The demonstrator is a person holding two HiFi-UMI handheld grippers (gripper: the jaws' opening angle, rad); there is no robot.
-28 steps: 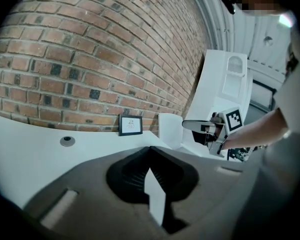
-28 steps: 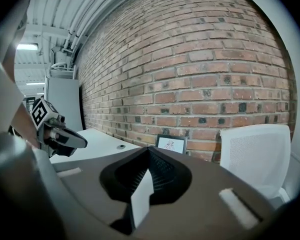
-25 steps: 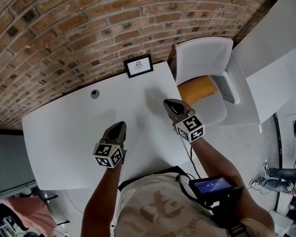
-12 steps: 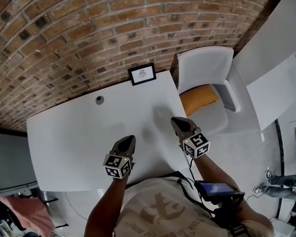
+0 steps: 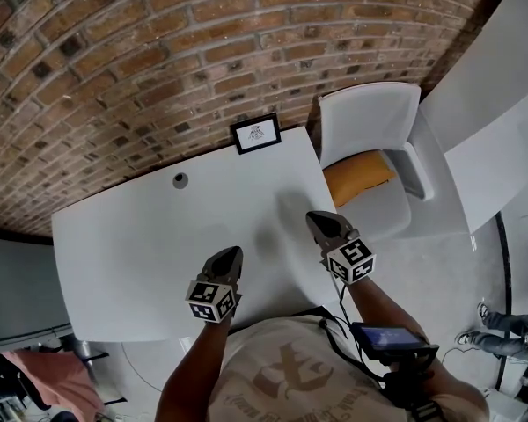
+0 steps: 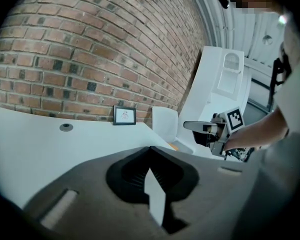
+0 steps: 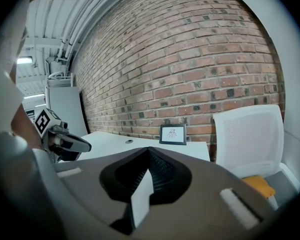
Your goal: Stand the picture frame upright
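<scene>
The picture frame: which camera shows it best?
The right gripper view: the picture frame faces it squarely, upright before the brick wall. The left gripper view shows it slightly smaller; the head view, steeply from above.

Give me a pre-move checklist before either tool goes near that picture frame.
1. Picture frame upright at the far edge of the table: ok.
2. Left tool empty: ok.
3. Right tool empty: ok.
4. Jaws open for a grasp: not ok, both tools are shut.
5. Tools within reach of the frame: not ok, both hover near the table's near edge.
6. Frame's rear support set: cannot tell, hidden behind it.
</scene>
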